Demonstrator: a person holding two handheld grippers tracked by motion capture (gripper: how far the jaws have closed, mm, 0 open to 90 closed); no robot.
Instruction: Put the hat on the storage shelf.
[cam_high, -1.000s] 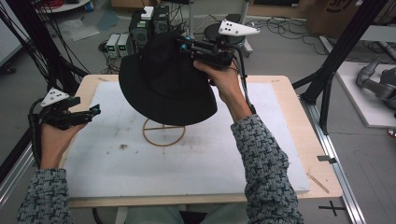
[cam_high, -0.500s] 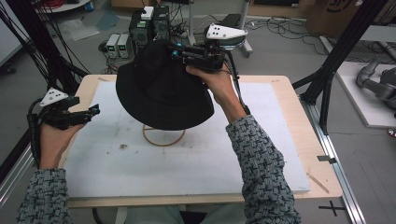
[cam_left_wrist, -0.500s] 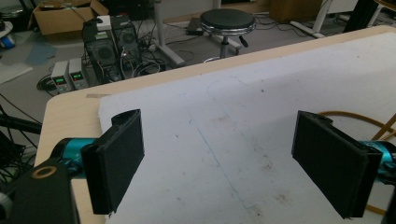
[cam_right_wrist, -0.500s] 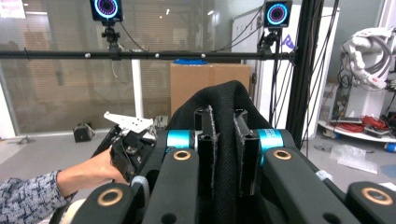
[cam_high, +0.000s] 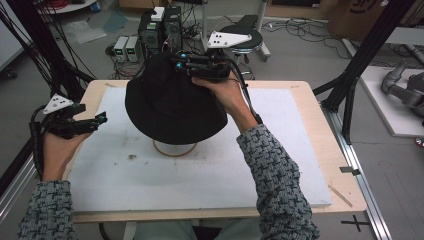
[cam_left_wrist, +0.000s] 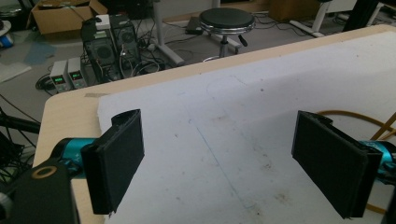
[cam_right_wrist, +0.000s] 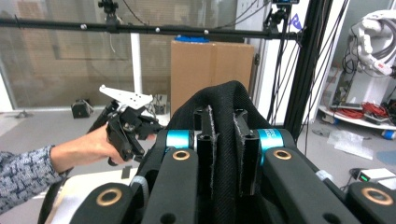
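We noted R gripper (cam_high: 181, 61) clamped tight on a fold of the black hat (cam_high: 172, 107), jaws nearly closed w/ fabric pinched between. Hat hung above the wooden ring (cam_high: 174, 149) on the white mat (cam_high: 200, 170). L gripper (cam_high: 102, 119) sat wide open, empty, near table's left edge.

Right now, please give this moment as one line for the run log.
right gripper: shut on black hat | hat: lifted above wooden ring | left gripper: open, empty, over white mat
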